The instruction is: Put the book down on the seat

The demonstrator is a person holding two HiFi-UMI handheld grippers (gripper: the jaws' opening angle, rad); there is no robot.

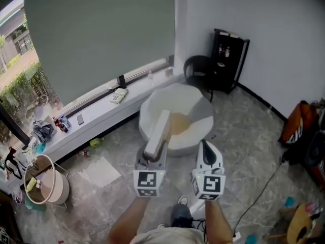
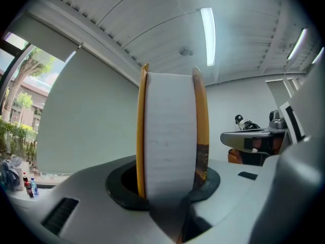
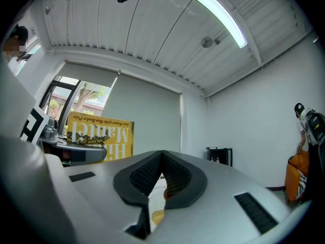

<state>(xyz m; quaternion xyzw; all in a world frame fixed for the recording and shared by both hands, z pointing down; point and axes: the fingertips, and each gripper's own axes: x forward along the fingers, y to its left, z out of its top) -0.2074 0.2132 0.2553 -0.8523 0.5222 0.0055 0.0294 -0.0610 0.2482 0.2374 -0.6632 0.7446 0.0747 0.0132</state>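
Near the head view's 6 o'clock, the left tongs (image 1: 154, 155) pinch the book (image 1: 158, 131) by its lower end and hold it on edge, its far end showing against the near side of the white round seat (image 1: 167, 98), which lies toward 12 o'clock of them. To put it down well, I judge the book should go on toward 12 o'clock until it hangs over the seat's dished middle. It should then be tipped onto one cover, lowered until it lies flat, and only then let go. Released on edge on that curve, it would likely topple or slide off. At 3 o'clock of the left pair, the right tongs (image 1: 205, 147) are pressed together on nothing and have no part in this step. The left gripper view shows what the head view cannot: a white page block clamped between yellow covers. It misses the seat altogether. Only the right gripper view shows the cover's lettered face, at its 9 o'clock.
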